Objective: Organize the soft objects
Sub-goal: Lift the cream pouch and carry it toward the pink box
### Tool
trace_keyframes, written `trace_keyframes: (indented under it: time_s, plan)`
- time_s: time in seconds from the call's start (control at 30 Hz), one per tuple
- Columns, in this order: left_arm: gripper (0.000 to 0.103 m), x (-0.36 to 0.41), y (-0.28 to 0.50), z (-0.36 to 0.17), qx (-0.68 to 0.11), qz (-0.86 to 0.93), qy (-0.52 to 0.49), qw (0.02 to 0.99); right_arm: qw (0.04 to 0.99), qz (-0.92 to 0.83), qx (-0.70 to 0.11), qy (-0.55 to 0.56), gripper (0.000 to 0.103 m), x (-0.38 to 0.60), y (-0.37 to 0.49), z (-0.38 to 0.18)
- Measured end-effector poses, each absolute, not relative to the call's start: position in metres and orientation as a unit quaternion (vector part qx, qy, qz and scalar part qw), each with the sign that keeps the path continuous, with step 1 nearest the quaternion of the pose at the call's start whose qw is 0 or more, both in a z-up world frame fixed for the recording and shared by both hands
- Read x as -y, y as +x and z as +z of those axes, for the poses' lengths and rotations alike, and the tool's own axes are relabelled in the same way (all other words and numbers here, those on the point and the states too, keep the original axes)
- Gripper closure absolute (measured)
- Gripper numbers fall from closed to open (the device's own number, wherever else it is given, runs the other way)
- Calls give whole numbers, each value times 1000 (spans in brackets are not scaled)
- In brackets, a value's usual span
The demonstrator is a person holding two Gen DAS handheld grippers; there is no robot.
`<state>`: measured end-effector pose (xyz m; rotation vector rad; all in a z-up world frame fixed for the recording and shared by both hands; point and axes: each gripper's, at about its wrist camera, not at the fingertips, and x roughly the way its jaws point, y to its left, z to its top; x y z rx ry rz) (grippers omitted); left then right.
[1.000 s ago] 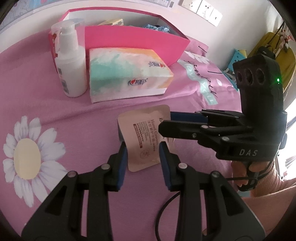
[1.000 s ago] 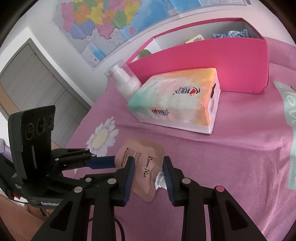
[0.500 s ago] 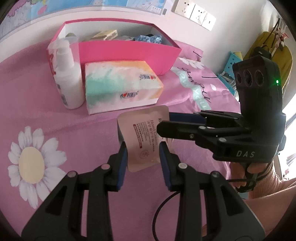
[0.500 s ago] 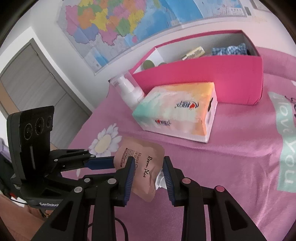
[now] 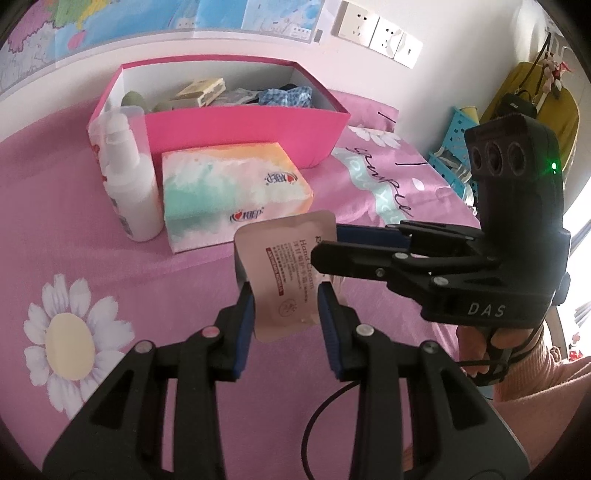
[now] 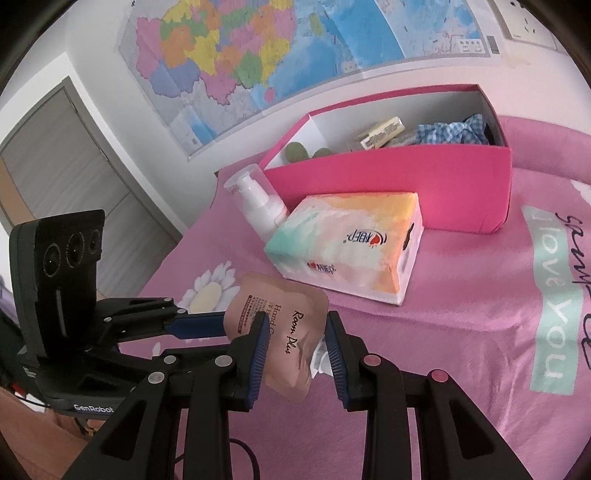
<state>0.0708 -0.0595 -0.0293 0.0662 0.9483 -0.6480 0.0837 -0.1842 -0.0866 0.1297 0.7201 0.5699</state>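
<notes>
The left gripper (image 5: 286, 302) and the right gripper (image 6: 295, 341) both pinch the same hand cream pouch (image 5: 286, 273), narrow jaws closed on it from opposite sides, holding it in the air above the pink bedspread (image 5: 74, 229). The bedspread carries a printed daisy (image 5: 70, 343) and lettering. On it, beyond the pouch, a tissue pack (image 5: 232, 195) lies beside a white pump bottle (image 5: 129, 184), both just in front of an open pink box (image 5: 243, 136) that holds a blue checked cloth (image 5: 284, 96) and small packets. A wall map (image 6: 236, 51) hangs behind. The left wrist view alone shows wall sockets (image 5: 376, 33), a yellow bag (image 5: 532, 99) and a pink sleeve (image 5: 535, 387); the right wrist view alone shows a grey door (image 6: 70, 155) and the pouch's white spout (image 6: 320, 356).
</notes>
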Motion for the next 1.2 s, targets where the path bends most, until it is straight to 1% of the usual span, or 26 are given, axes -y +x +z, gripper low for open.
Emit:
trace_keyframes:
  time_s: [1.2]
  plan:
    - [67, 72, 88, -3, -417, -314, 39, 852, 913, 259, -311, 51, 71, 199, 94, -54]
